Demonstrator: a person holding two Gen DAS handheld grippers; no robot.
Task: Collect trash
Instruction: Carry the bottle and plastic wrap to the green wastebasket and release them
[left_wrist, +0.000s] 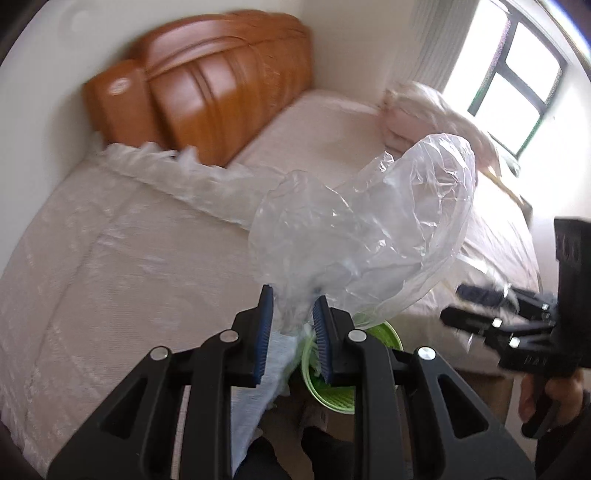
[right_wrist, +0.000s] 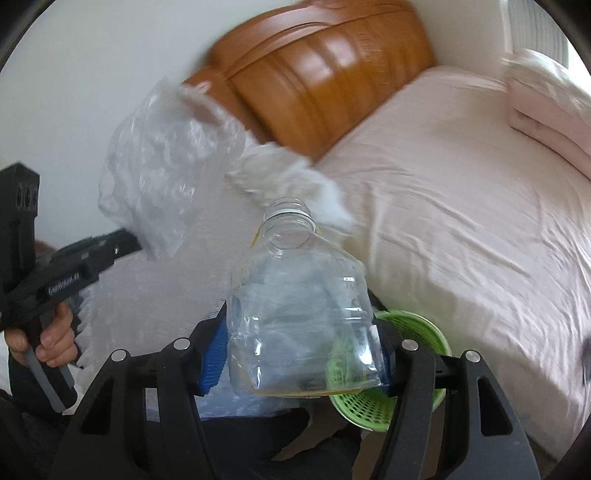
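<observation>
The left tongs pinch a crumpled clear plastic bag aloft over the bed's near edge, while the right tongs grip a clear, uncapped plastic bottle, both above a green mesh wastebasket beside the bed.

No readable text anywhere; only blurred, illegible white lettering on the side of the left gripper body in the right wrist view.
</observation>
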